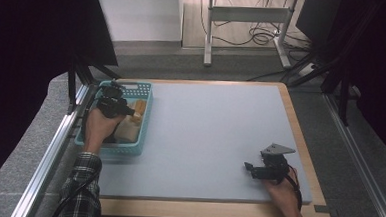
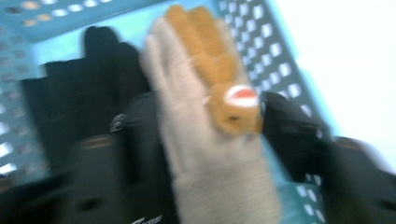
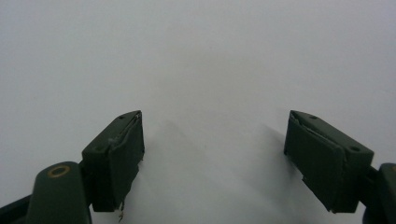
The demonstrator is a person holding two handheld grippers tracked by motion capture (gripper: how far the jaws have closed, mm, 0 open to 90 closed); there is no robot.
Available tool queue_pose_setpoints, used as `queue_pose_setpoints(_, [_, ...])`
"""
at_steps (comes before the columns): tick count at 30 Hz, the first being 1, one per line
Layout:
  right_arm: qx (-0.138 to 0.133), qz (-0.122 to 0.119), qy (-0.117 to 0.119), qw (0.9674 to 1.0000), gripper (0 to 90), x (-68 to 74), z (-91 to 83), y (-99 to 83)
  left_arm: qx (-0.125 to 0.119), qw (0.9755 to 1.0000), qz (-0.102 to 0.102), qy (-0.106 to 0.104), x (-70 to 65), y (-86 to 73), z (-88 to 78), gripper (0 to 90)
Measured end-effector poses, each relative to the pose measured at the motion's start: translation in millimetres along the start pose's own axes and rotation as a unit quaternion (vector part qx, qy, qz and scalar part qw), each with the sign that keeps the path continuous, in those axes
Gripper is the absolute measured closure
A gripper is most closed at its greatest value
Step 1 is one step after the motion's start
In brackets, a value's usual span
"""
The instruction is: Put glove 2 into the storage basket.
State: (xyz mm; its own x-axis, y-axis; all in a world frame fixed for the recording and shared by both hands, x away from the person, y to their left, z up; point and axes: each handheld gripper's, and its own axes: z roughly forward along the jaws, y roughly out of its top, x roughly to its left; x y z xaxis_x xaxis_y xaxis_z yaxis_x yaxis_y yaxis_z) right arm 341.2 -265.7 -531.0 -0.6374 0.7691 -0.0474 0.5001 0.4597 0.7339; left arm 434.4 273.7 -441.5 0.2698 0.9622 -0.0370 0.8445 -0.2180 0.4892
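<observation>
At the left edge of the table (image 1: 209, 134), a light grey mat edged in pale wood, stands a turquoise plastic basket (image 1: 142, 136) with a perforated wall, and the left claw (image 1: 130, 112) is down inside it, held by the person's left hand (image 1: 100, 126) whose plaid sleeve (image 1: 82, 183) comes in from the bottom of the high view. The left gripper view is blurred, yet it shows the black jaws standing on either side of a beige knitted glove (image 2: 210, 158), which runs up between them with its fingers pointing away from the camera; the claw appears clenched on this glove, though the blur hides the exact contact of the pads. Lying on top of the beige glove is a smaller tan-orange glove (image 2: 210, 56) with a white and red label near its cuff, and to the side of both, on the basket floor, lies a black glove (image 2: 88, 88). In the high view the pale and orange gloves show as light patches inside the basket just beside the claw. Well apart, near the right front corner of the table, the right claw (image 1: 248, 168) rests low over the bare mat in the person's right hand (image 1: 284, 191), its jaws spread wide and released with nothing between them.
</observation>
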Motion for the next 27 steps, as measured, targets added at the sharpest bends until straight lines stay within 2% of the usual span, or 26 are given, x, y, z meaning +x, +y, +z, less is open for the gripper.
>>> queue_pose_setpoints(1, [0.000,0.000,0.000,1.0000,19.4,0.0,0.0,0.0,0.008,0.9998,0.002,0.017,1.0,-2.0,1.9,54.5])
queue_pose_setpoints(3, [0.000,0.000,0.000,1.0000,19.4,0.0,0.0,0.0,0.030,0.9987,0.001,0.042,4.6,-6.5,12.1,71.3])
queue_pose_setpoints(4, [0.000,0.000,0.000,1.0000,19.4,0.0,0.0,0.0,0.042,0.9978,0.001,0.050,6.5,-8.0,17.8,76.5])
queue_pose_setpoints(5, [0.000,0.000,0.000,1.0000,19.4,0.0,0.0,0.0,0.052,0.9976,-0.007,0.046,9.9,-10.1,28.3,81.9])
queue_pose_setpoints(6, [0.000,0.000,0.000,1.0000,19.4,0.0,0.0,0.0,0.052,0.9976,-0.007,0.046,9.9,-10.1,28.3,83.2])
queue_pose_setpoints(8, [0.000,0.000,0.000,1.0000,19.4,0.0,0.0,0.0,0.061,0.9975,-0.015,0.032,11.1,-10.4,38.8,84.4])
queue_pose_setpoints(12, [0.000,0.000,0.000,1.0000,19.4,-0.1,0.0,0.0,0.066,0.9977,-0.014,0.009,2.3,-6.1,55.1,86.7])
queue_pose_setpoints(13, [0.000,0.000,0.000,1.0000,19.4,-0.1,0.0,0.0,0.065,0.9978,-0.012,0.008,-0.8,-4.8,57.6,87.8])
queue_pose_setpoints(15, [0.000,0.000,0.000,1.0000,19.3,-0.1,0.0,0.0,0.065,0.9976,-0.009,0.020,-4.2,-2.1,59.6,87.8])
queue_pose_setpoints(20, [0.000,0.000,0.000,1.0000,19.4,0.0,0.0,0.0,0.048,0.9985,-0.012,0.023,2.1,-3.9,52.7,82.4])
queue_pose_setpoints(22, [0.000,0.000,0.000,1.0000,19.4,0.0,0.0,0.0,0.033,0.9988,-0.017,0.031,4.9,-5.2,47.2,74.8])
queue_pose_setpoints(23, [0.000,0.000,0.000,1.0000,19.3,0.0,0.0,0.0,0.016,0.9991,-0.021,0.034,7.7,-6.1,41.9,67.6])
queue_pose_setpoints(24, [0.000,0.000,0.000,1.0000,19.3,0.0,0.0,0.0,0.016,0.9991,-0.021,0.034,7.7,-6.1,41.9,62.9])
queue_pose_setpoints(27, [0.000,0.000,0.000,1.0000,19.3,0.0,0.0,0.0,-0.006,0.9990,-0.025,0.036,11.3,-6.9,34.9,50.0])
